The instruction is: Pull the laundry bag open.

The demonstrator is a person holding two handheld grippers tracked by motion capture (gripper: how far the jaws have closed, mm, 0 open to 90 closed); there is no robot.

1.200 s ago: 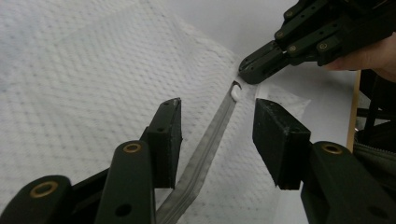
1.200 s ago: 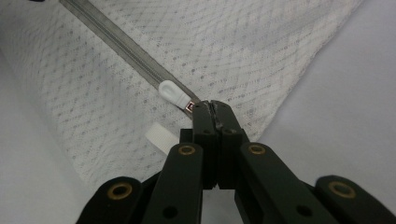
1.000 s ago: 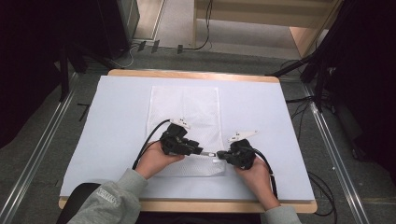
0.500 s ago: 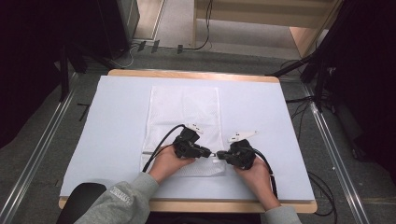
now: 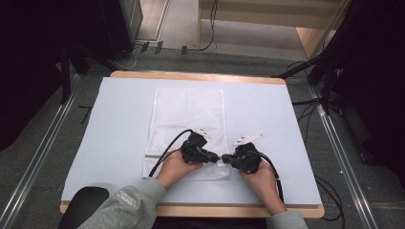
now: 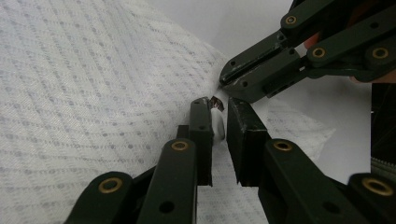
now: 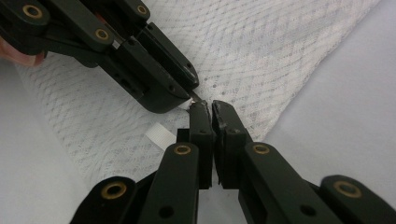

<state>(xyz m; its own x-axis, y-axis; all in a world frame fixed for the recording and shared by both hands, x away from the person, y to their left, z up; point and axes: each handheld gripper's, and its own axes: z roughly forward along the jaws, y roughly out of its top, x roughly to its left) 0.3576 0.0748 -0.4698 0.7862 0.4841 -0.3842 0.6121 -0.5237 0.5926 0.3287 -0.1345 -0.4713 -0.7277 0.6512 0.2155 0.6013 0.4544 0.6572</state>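
- The white mesh laundry bag (image 5: 187,130) lies flat, lengthwise, on the pale blue table cover (image 5: 105,133), its near edge by the person's hands.
- The right gripper (image 7: 204,105) is pressed together on the mesh at that edge.
- The left gripper (image 6: 219,105) has just been closing; a small white tab (image 6: 217,125), likely the zip pull, sits between its jaws, narrow gap remaining.
- Judged: both grips nearly set; opening the bag remains.
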